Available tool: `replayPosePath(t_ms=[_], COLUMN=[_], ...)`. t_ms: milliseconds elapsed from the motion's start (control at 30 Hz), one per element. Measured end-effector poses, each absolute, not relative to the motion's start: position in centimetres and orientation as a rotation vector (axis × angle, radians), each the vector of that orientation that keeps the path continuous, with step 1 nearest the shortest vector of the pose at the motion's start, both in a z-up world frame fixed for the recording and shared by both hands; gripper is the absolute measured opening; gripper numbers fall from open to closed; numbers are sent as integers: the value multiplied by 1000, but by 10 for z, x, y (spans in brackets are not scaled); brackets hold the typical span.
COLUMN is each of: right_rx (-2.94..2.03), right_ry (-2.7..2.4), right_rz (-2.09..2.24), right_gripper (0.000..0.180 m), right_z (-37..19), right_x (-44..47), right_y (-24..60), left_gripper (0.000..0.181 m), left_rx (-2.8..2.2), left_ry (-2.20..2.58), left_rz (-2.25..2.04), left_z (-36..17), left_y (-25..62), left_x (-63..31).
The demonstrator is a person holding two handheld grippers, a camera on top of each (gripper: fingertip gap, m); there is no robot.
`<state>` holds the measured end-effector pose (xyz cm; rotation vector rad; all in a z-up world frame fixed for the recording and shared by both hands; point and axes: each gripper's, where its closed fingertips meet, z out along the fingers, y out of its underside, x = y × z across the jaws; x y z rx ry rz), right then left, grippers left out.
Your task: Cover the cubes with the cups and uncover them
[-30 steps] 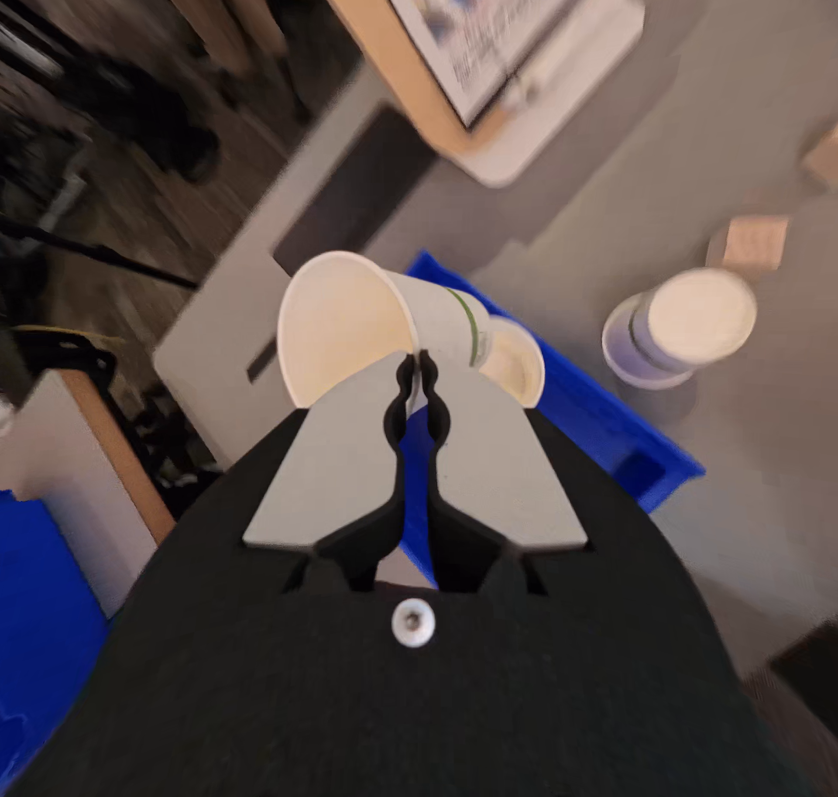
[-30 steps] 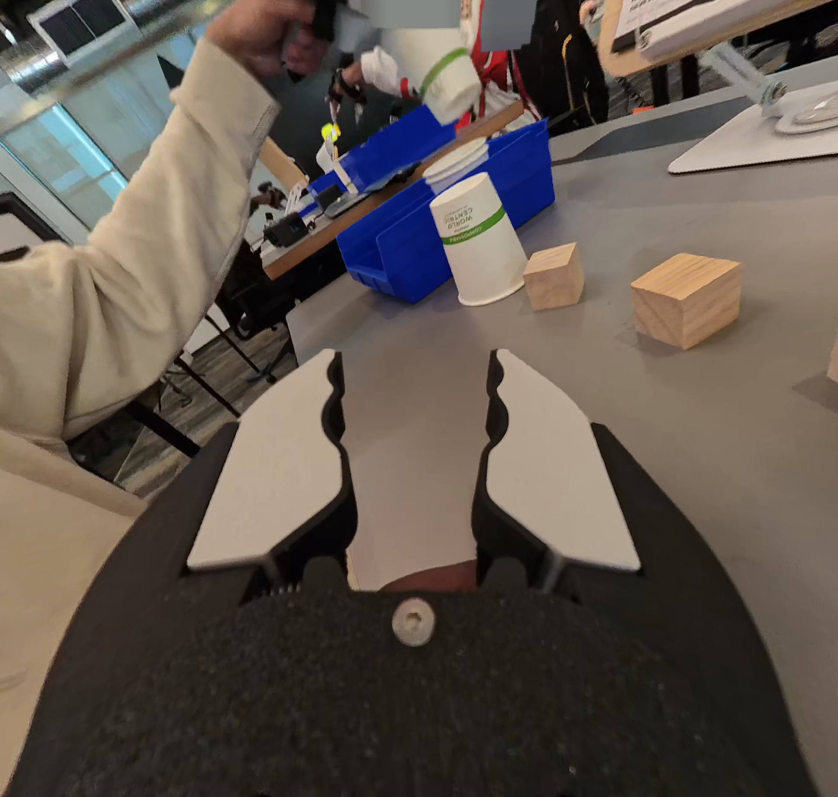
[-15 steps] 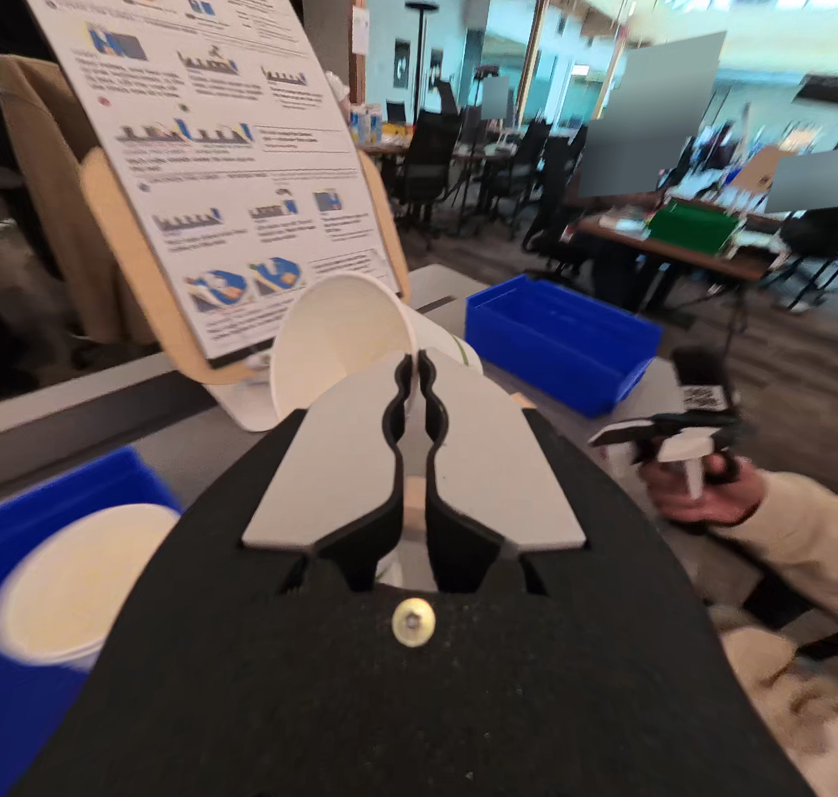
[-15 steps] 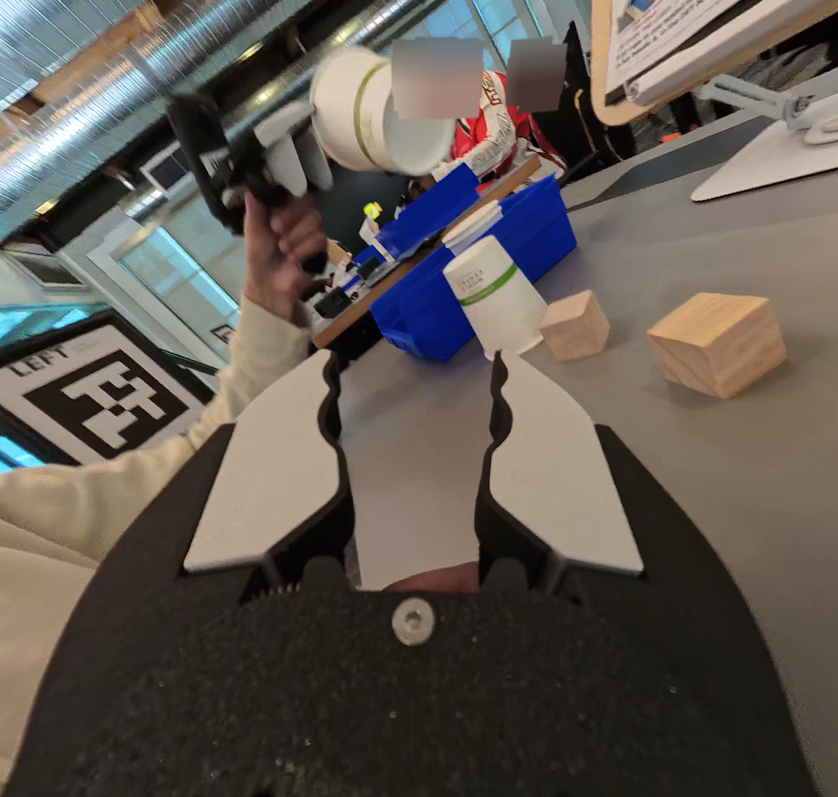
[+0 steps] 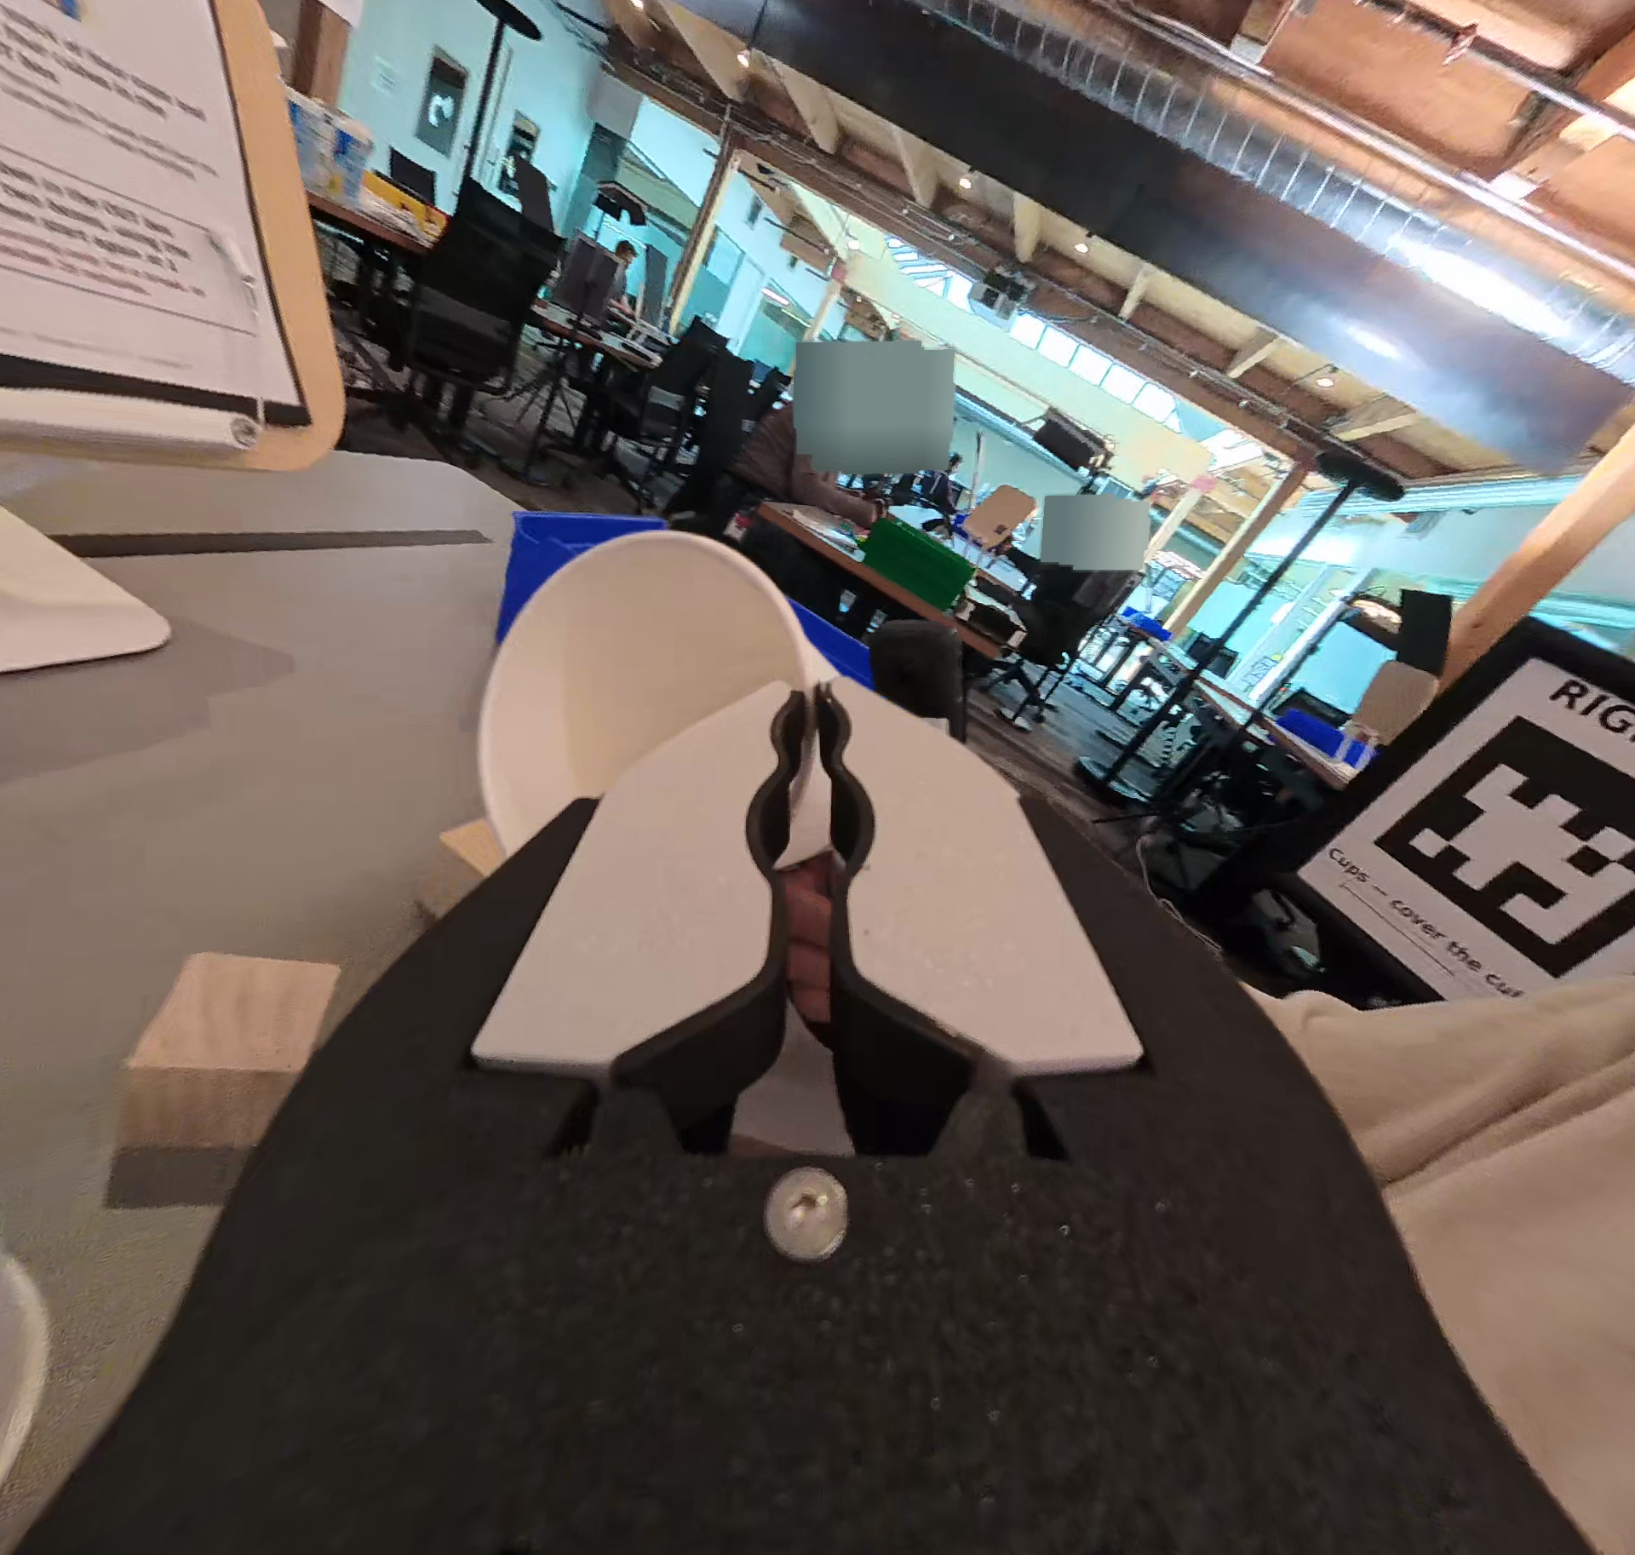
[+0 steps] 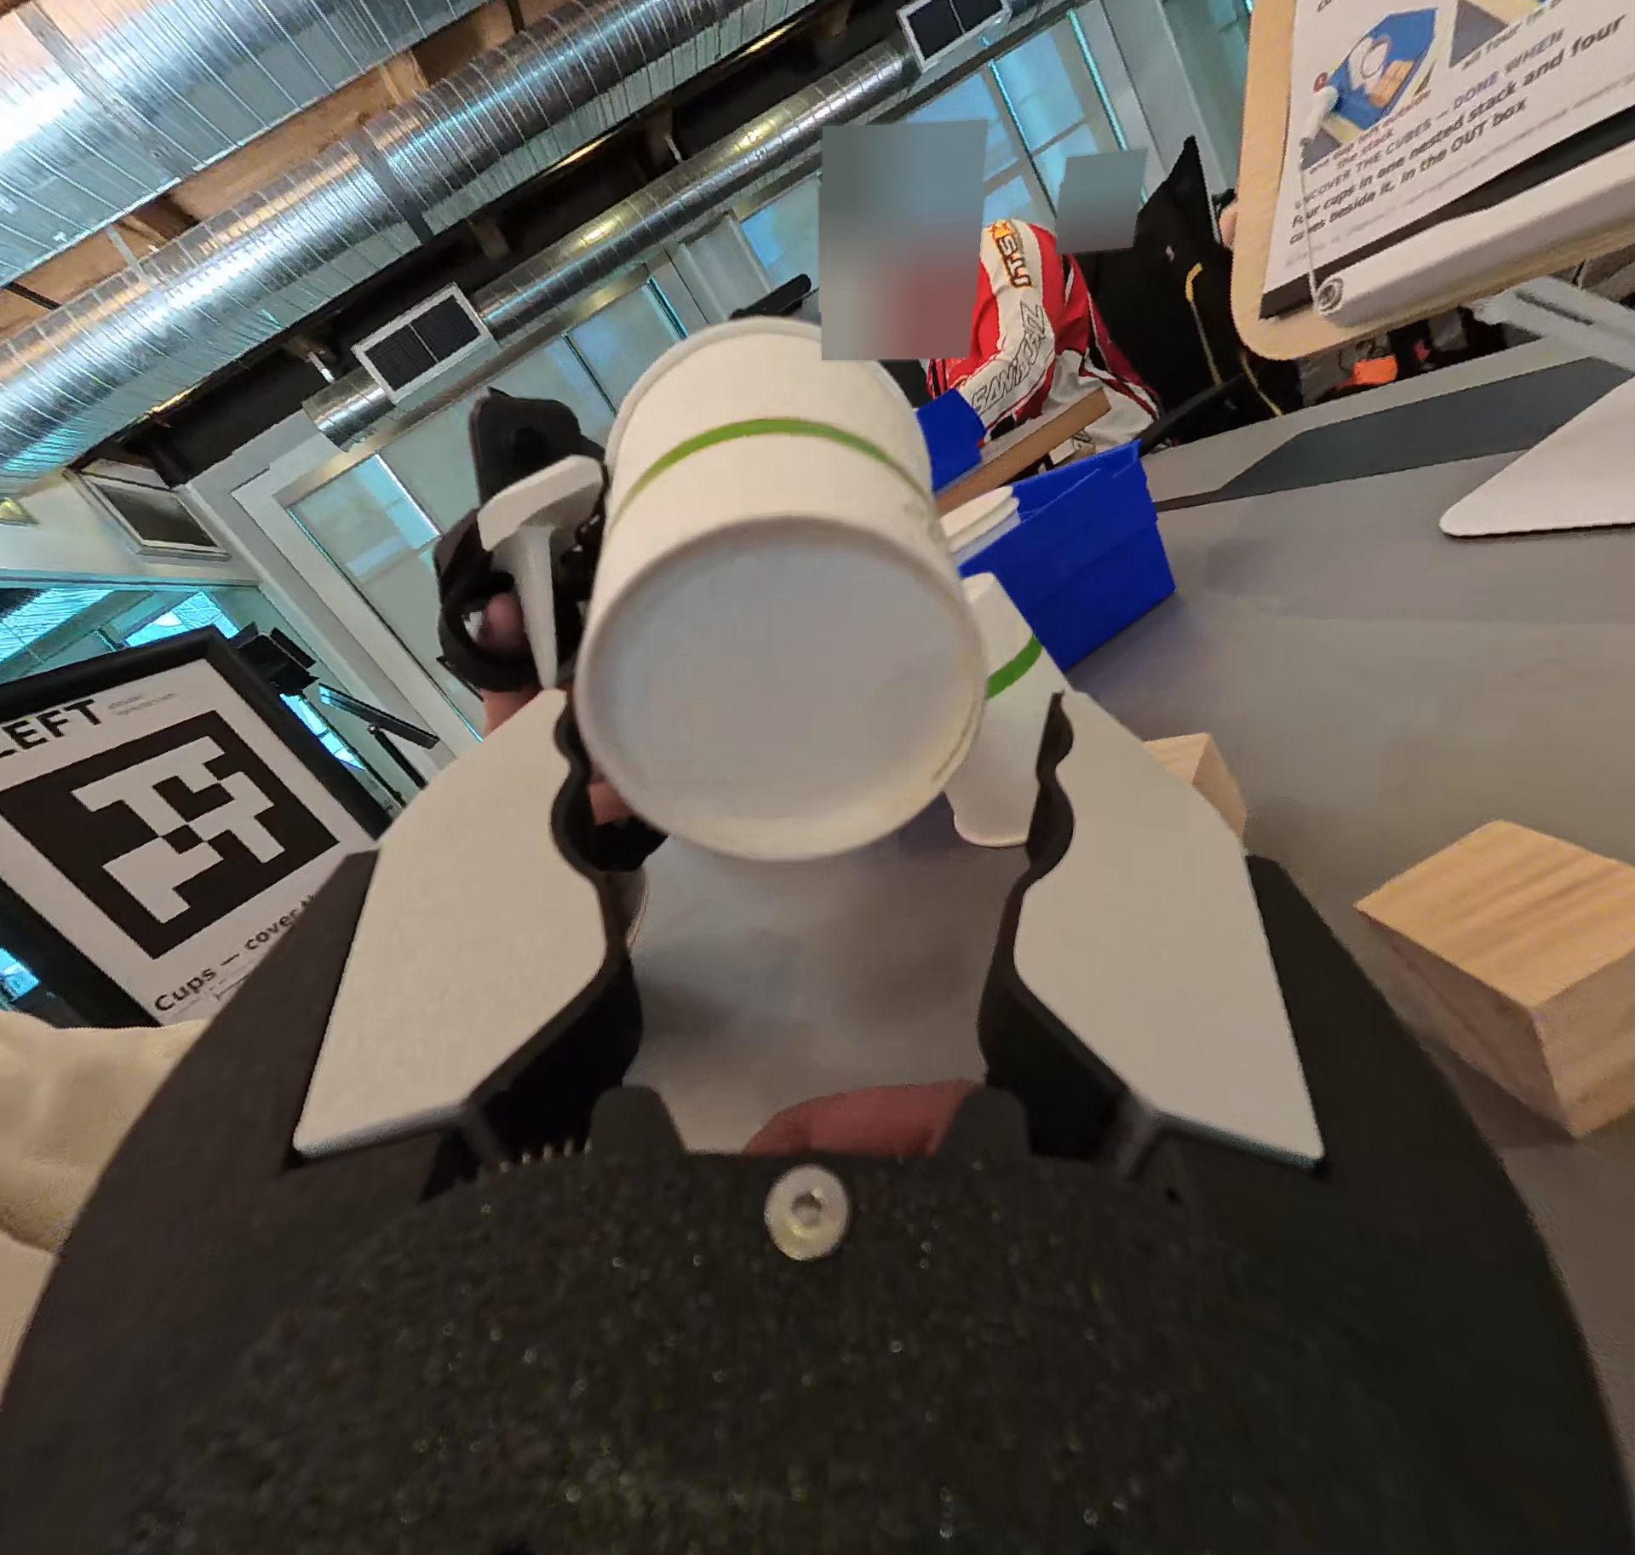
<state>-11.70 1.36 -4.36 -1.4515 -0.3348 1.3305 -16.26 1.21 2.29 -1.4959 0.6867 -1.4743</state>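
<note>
My left gripper point(image 5: 812, 703) is shut on the rim of a white paper cup point(image 5: 637, 672) with a green stripe, held on its side in the air with its mouth towards the left camera. In the right wrist view the cup's base point(image 6: 779, 698) faces the camera, level with the tips of my open, empty right gripper point(image 6: 809, 725). The left gripper point(image 6: 566, 539) shows behind the cup. A second cup point(image 6: 1004, 769) stands upside down on the grey table. Two bare wooden cubes point(image 6: 1504, 964) point(image 6: 1194, 769) lie to the right, and one also shows in the left wrist view point(image 5: 221, 1044).
A blue bin point(image 6: 1079, 539) holding a stack of cups point(image 6: 982, 513) stands at the back of the table point(image 6: 1371, 672). A sign board on a white stand point(image 6: 1460, 97) is at the far right. Marker boards hang on both grippers point(image 6: 159, 822) point(image 5: 1504, 849). People sit at desks beyond.
My left gripper has swung the cup from high above the bin down to my right gripper, so its base now sits at the open right fingertips. The right gripper stayed open.
</note>
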Motion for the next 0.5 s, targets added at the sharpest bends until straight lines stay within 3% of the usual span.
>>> replayPosePath(t_ms=[300, 333, 433, 500], right_rx=[-1470, -1484, -1534, -1556], right_ry=[-481, -486, -513, -527], right_rz=[1201, 1195, 1182, 1168], right_gripper=[86, 86, 86, 86], right_z=[-52, -52, -57, -58], right_x=[-113, -113, -115, -115], right_y=[12, 12, 12, 11], left_gripper=[3, 9, 60, 63], left_rx=[-1515, -1523, -1478, -1462], left_ry=[801, 837, 1119, 1290], left_rz=[-1666, -1676, -1621, -1393], left_z=[0, 0, 10, 22], left_y=[-6, -8, -30, -33], left_x=[-157, -159, -178, -194])
